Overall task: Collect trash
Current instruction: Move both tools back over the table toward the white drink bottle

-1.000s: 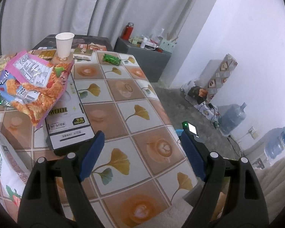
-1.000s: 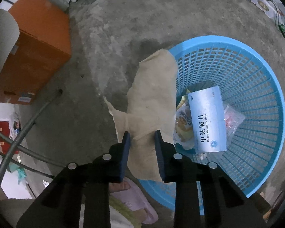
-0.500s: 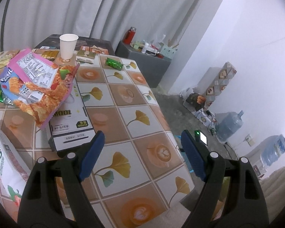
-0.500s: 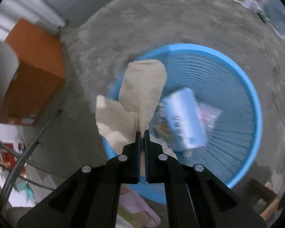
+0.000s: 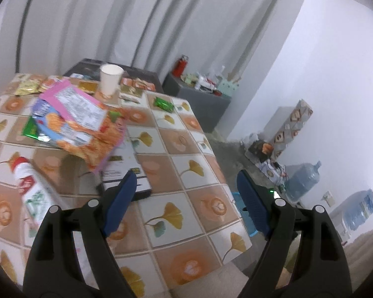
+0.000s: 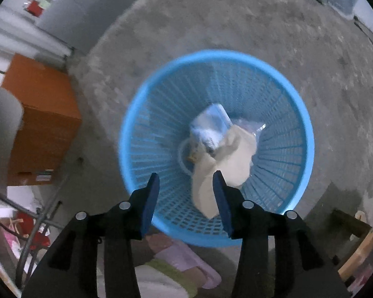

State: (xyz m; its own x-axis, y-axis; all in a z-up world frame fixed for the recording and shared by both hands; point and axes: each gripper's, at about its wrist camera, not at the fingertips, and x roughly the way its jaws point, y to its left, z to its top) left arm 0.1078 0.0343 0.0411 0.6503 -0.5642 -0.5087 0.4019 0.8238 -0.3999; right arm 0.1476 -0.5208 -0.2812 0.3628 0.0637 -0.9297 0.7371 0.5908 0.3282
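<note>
in the basket (image 6: 296, 114): paper (image 6: 226, 164) lies loose
right tongs (image 6: 186, 186): wide open, empty
left tongs (image 5: 184, 191): wide open, empty
step: drop done
next: chip bag (image 5: 82, 126) near table's (image 5: 201, 198) left edge

This looks like a room in someone's home. A table with a leaf-pattern tile cloth (image 5: 176, 149) holds snack bags and a white paper cup (image 5: 110, 79). Grey curtains (image 5: 99, 17) hang behind. Big blue water jugs (image 5: 302, 181) stand by the white wall on the grey concrete floor (image 6: 236, 24).
</note>
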